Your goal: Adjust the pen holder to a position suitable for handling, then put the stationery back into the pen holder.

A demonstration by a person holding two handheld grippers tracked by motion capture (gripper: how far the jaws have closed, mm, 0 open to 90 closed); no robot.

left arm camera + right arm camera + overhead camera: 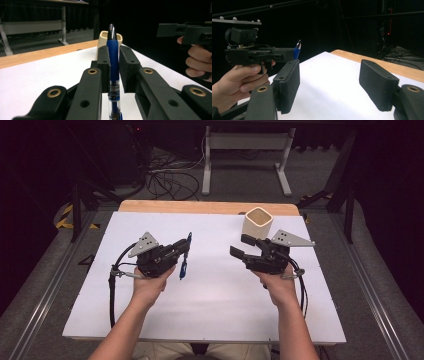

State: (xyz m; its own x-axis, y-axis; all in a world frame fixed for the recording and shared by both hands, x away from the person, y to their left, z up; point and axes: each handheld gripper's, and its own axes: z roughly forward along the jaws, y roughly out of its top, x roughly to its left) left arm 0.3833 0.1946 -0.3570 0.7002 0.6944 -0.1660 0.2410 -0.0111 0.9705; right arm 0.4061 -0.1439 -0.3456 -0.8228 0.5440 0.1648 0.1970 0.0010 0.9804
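Pen (pixel 185 256), blue, stands pinched upright between the fingers of our left gripper (pixel 183 251), raised over the white surface (pixel 210 290) in a dark room with cables on the floor. Our left gripper view reveals its black tip and printed label. Our right gripper (pixel 242 246) faces it with fingers spread around nothing, a cream square cup (pixel 258 222) just behind it.

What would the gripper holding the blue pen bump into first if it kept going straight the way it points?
Probably the cream cup. In the left gripper view, the left gripper, shut on the blue pen, points along the white table with the cup straight ahead. The high view suggests it might pass just beside it, so depth is uncertain.
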